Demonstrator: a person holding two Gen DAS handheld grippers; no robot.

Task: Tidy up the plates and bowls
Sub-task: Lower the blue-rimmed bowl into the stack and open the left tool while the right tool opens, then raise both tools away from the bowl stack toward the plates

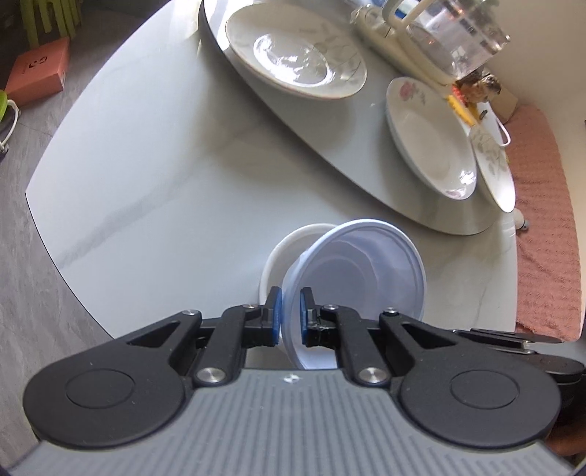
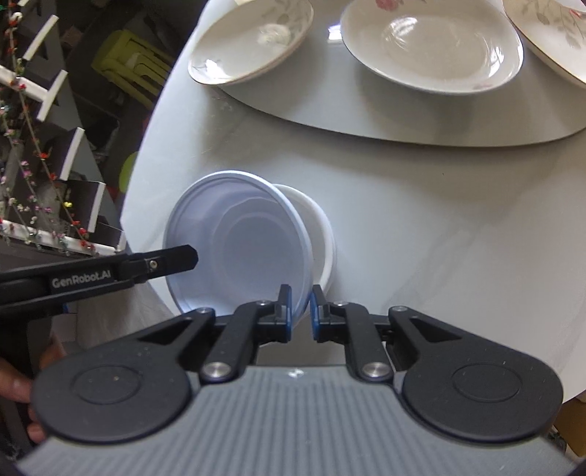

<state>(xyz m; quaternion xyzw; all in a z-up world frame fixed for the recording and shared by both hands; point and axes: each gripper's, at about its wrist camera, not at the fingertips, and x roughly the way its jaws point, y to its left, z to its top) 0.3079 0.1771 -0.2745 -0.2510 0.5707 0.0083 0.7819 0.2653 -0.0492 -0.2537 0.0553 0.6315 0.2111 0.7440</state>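
A pale blue plastic bowl [image 1: 360, 271] is tilted over a white bowl [image 1: 282, 249] on the table. My left gripper [image 1: 291, 316] is shut on the blue bowl's near rim. My right gripper [image 2: 300, 311] is shut on the same blue bowl [image 2: 241, 245] at its opposite rim, with the white bowl [image 2: 318, 227] behind it. The left gripper's finger [image 2: 175, 258] shows in the right wrist view at the bowl's left rim. Floral plates [image 1: 296, 55] [image 1: 430, 135] lie on the raised turntable [image 1: 351, 157].
A third plate [image 1: 494, 164] leans at the turntable's right edge. A glass jar [image 1: 457, 33] and a white rack stand behind. A pink cloth [image 1: 545, 219] lies right of the table. The table edge [image 2: 143, 175] drops to shelves at left.
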